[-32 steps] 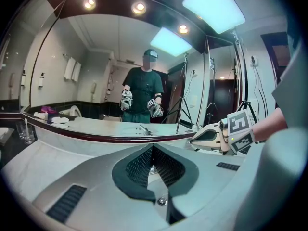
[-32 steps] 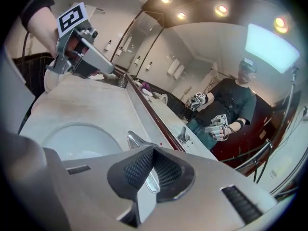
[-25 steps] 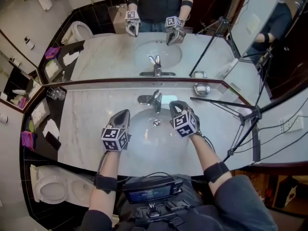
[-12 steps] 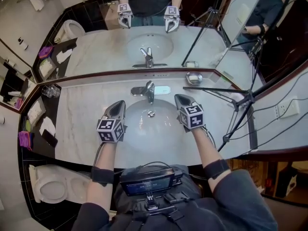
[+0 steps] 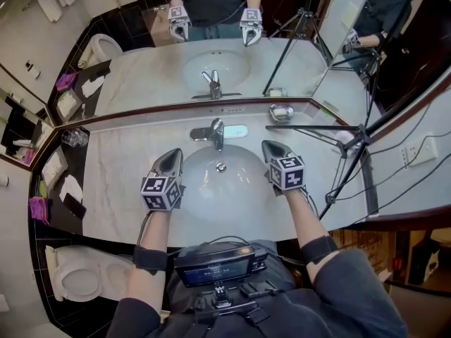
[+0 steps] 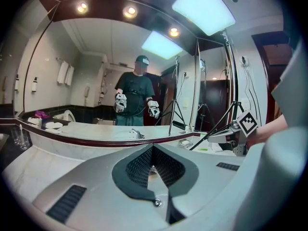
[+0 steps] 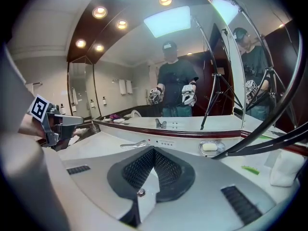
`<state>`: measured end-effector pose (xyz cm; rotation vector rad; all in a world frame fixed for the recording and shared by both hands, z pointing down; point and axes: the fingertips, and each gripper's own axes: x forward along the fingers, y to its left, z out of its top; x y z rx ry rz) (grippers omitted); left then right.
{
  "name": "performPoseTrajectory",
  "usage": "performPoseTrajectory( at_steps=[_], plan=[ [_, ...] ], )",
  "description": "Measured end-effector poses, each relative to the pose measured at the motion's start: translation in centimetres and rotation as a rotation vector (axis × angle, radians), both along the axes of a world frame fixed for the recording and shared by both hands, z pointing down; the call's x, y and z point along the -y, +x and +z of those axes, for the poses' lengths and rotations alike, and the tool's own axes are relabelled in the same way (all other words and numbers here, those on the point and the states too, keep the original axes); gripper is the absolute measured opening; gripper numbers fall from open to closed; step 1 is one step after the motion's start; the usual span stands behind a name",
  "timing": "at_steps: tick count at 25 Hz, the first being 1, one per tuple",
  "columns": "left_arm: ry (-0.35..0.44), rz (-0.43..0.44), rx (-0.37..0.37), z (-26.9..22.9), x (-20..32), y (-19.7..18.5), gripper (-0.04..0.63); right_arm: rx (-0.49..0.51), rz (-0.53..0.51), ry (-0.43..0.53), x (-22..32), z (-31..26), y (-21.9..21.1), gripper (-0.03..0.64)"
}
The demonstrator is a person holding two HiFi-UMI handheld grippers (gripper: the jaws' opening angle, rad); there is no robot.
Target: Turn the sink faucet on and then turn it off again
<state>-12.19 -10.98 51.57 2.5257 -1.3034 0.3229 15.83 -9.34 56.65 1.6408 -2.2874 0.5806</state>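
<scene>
Pale veined counter (image 5: 120, 178), silver faucet (image 5: 214, 132), white sink (image 5: 225, 194), perhaps a purple cloth (image 5: 37, 207)

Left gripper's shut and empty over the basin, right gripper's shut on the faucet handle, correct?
No. The right gripper is shut but on nothing: the head view shows it over the right of the basin, clear of the faucet. The left gripper is shut and empty over the basin.

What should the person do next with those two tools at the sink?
Probably reach the right gripper forward to the faucet. It and the left gripper hang at the basin's sides, jaws shut and empty, clear of the faucet, and no water seems to be running.
</scene>
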Motion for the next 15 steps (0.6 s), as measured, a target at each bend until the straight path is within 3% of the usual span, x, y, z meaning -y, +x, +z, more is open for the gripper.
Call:
performPoseTrajectory(
  at_steps=[7,15],
  plan=[
    [-0.003,-0.004,0.007,0.0,-0.1,-0.1,-0.006,-0.065,-0.033,0.026,0.2,0.1,0.1,0.020],
    [-0.011,-0.019,0.009,0.5,0.7,-0.4,-0.006,-0.421,-0.204,0.141,2.7,-0.4,-4.0,0.033]
  ],
)
